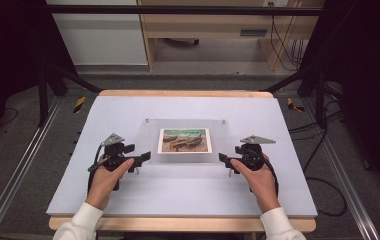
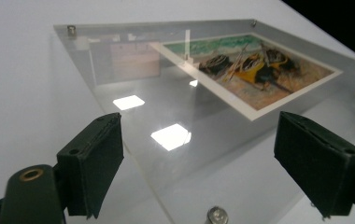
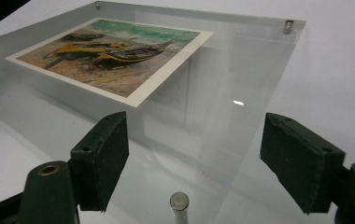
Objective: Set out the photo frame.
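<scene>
A clear acrylic plate (image 1: 148, 141) on small metal standoffs lies flat in the middle of the table. A picture of boats on a beach (image 1: 185, 140) rests on it. My left gripper (image 1: 145, 157) is at the plate's near left corner and my right gripper (image 1: 223, 159) at its near right corner. In the left gripper view the left gripper (image 2: 206, 158) is open, the plate's corner (image 2: 175, 186) and a standoff (image 2: 216, 216) between its jaws, the picture (image 2: 255, 70) beyond. In the right gripper view the right gripper (image 3: 199, 156) stands open astride another standoff (image 3: 179, 203), the picture (image 3: 115, 56) farther off.
A white mat (image 1: 178, 192) covers the wooden table (image 1: 178, 223). Metal rails (image 1: 18, 170) run along both sides on the floor. Cables (image 1: 328, 185) trail at the right, and a wooden desk (image 1: 203, 30) stands behind the table.
</scene>
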`<state>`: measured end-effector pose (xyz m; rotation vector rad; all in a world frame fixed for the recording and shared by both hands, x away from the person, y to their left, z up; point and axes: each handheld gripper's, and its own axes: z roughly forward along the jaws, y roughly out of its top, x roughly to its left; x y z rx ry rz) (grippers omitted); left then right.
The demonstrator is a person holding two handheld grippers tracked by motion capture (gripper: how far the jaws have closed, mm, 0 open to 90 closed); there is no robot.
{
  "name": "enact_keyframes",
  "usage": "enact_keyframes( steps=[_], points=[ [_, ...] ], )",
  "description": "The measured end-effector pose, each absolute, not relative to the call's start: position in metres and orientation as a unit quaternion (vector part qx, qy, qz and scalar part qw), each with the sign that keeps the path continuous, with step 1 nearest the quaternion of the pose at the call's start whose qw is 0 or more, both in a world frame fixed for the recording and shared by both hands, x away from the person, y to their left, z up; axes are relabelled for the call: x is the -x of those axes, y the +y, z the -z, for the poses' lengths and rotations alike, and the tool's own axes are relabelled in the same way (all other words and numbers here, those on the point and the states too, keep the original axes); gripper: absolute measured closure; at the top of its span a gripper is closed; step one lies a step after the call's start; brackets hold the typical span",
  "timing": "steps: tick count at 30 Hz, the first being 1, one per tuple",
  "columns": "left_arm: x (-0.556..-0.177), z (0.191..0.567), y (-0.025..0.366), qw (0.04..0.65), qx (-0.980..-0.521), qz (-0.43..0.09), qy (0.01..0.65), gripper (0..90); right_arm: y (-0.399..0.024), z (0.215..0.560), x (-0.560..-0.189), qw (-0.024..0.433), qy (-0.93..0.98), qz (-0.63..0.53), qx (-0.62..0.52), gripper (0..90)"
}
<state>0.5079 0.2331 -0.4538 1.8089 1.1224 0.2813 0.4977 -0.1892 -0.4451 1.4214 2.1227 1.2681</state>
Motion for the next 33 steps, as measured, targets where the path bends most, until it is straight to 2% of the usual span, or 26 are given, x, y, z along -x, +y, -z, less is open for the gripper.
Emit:
enact_keyframes(
  steps=[13, 18, 33],
  points=[
    [-0.511, 0.462, 0.240, 0.493, -0.715, -0.058, 0.491, 14.3, -0.190, 0.456, -0.501, 0.077, 0.705, -0.466, -0.528, 15.3],
    [-0.513, 0.466, 0.241, 0.504, -0.711, -0.030, 0.489, 15.9, -0.193, 0.459, -0.502, 0.042, 0.697, -0.475, -0.535, 16.2],
    [-0.510, 0.461, 0.243, 0.496, -0.720, -0.032, 0.485, 21.6, -0.192, 0.456, -0.500, 0.052, 0.704, -0.466, -0.534, 17.6]
  ],
)
